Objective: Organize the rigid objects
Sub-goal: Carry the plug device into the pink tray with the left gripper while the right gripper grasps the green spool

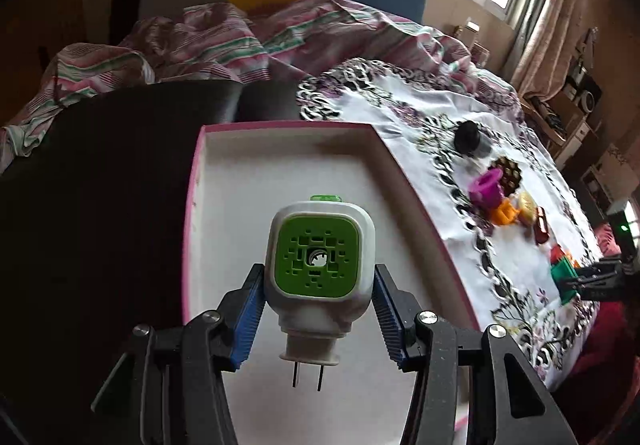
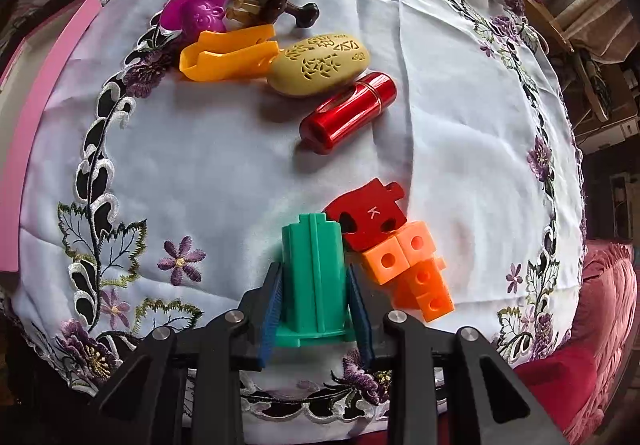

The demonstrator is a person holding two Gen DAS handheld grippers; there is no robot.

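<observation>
white box (image 1: 304, 169) floor bare, toys (image 2: 280, 57) crowding cloth (image 2: 200, 165)

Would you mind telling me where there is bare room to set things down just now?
The white floor of the pink-edged box is bare. On the embroidered cloth, open patches lie between the box and the red cylinder, and right of it. It is crowded around the orange scoop and the green block.

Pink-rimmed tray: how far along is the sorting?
Nothing visibly lies in the tray yet. Left gripper holds the green-faced plug-in device over it; right gripper brackets the green block. Red cylinder, orange blocks and others remain on the cloth.
</observation>
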